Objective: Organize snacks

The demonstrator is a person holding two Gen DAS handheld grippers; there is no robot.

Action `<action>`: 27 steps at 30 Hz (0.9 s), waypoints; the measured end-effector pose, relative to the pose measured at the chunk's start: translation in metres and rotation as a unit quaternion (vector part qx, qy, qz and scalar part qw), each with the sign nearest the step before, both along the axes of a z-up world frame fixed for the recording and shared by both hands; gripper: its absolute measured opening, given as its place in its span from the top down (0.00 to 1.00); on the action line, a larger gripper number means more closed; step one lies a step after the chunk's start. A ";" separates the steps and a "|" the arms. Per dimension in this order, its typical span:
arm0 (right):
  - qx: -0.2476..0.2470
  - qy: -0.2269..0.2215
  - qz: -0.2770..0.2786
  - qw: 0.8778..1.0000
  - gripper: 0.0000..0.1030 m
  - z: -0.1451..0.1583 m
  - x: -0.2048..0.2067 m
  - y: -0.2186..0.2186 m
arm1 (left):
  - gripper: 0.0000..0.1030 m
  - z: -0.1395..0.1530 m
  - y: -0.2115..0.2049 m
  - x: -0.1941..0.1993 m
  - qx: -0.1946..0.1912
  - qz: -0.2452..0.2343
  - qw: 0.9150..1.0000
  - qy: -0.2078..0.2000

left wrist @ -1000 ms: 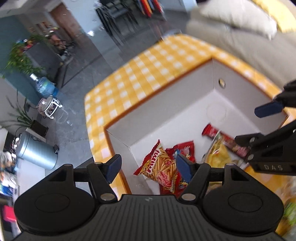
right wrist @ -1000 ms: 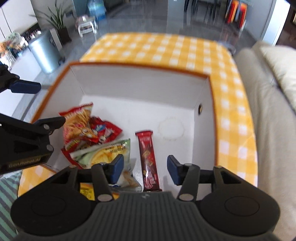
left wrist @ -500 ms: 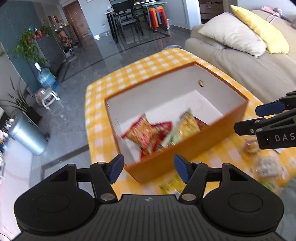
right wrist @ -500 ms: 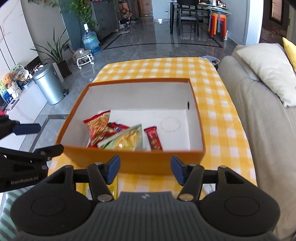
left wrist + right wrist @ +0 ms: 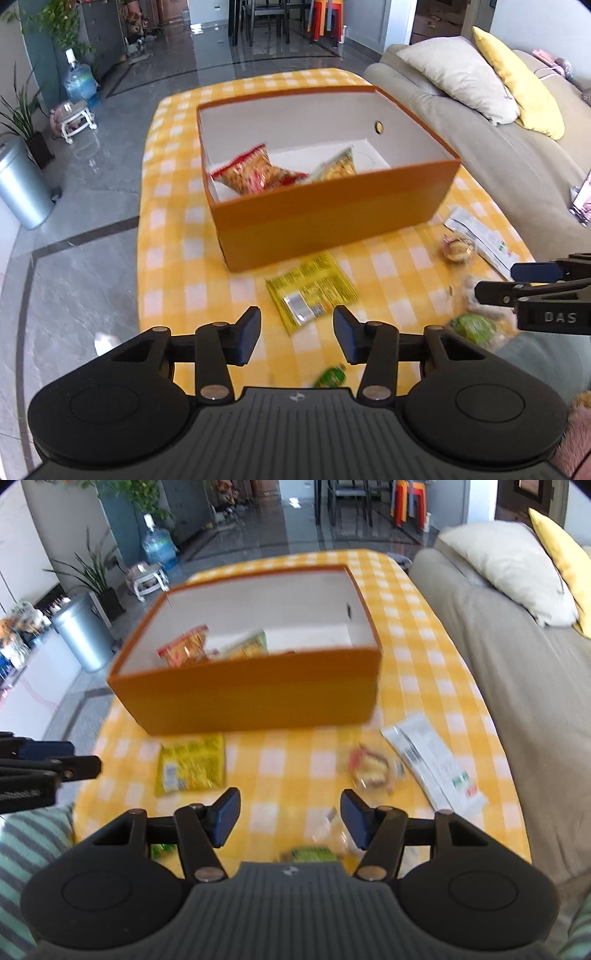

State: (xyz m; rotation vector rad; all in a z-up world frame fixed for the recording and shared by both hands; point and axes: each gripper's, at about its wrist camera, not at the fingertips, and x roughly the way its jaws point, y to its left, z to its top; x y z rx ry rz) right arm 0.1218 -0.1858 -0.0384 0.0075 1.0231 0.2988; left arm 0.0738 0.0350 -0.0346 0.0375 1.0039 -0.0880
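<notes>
My left hand-held gripper (image 5: 296, 334) and right hand-held gripper (image 5: 289, 821) hang wide, empty, near the orange box (image 5: 332, 214); yellow packet (image 5: 312, 291) just before it.

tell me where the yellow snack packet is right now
The yellow snack packet lies flat on the checked tablecloth, just outside the orange box, ahead of the left gripper.

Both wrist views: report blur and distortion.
Left wrist view: mild motion blur on the orange cardboard box, yellow flat snack packet readable; fisheye bends the edges. Right wrist view: heavier blur, box and packet smeared; tongs housing sharp.
</notes>
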 end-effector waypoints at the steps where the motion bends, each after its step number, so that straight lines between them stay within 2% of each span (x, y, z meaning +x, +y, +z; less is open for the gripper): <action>1: -0.004 0.006 0.000 1.000 0.44 -0.003 -0.003 -0.002 | 0.48 -0.001 0.000 -0.003 -0.004 0.002 1.000 0.003; 7: -0.028 0.027 0.004 0.999 0.44 -0.017 -0.021 -0.014 | 0.47 -0.013 -0.001 -0.016 -0.027 0.009 0.999 0.031; 9: -0.028 0.033 0.004 0.999 0.44 -0.020 -0.027 -0.018 | 0.37 -0.019 -0.002 -0.017 -0.037 0.005 0.998 0.049; 12: -0.027 0.047 0.000 0.999 0.43 -0.026 -0.031 -0.024 | 0.34 -0.029 -0.006 -0.017 -0.038 -0.015 0.996 0.078; 15: -0.021 0.065 0.000 0.998 0.43 -0.033 -0.031 -0.026 | 0.34 -0.038 -0.010 -0.016 -0.027 -0.020 0.996 0.088; 21: -0.014 0.071 0.008 0.997 0.41 -0.042 -0.026 -0.023 | 0.34 -0.059 -0.021 -0.009 0.033 -0.043 0.990 0.127; 27: -0.003 0.079 0.005 0.997 0.39 -0.054 -0.015 -0.019 | 0.34 -0.078 -0.023 -0.003 0.045 -0.054 0.987 0.145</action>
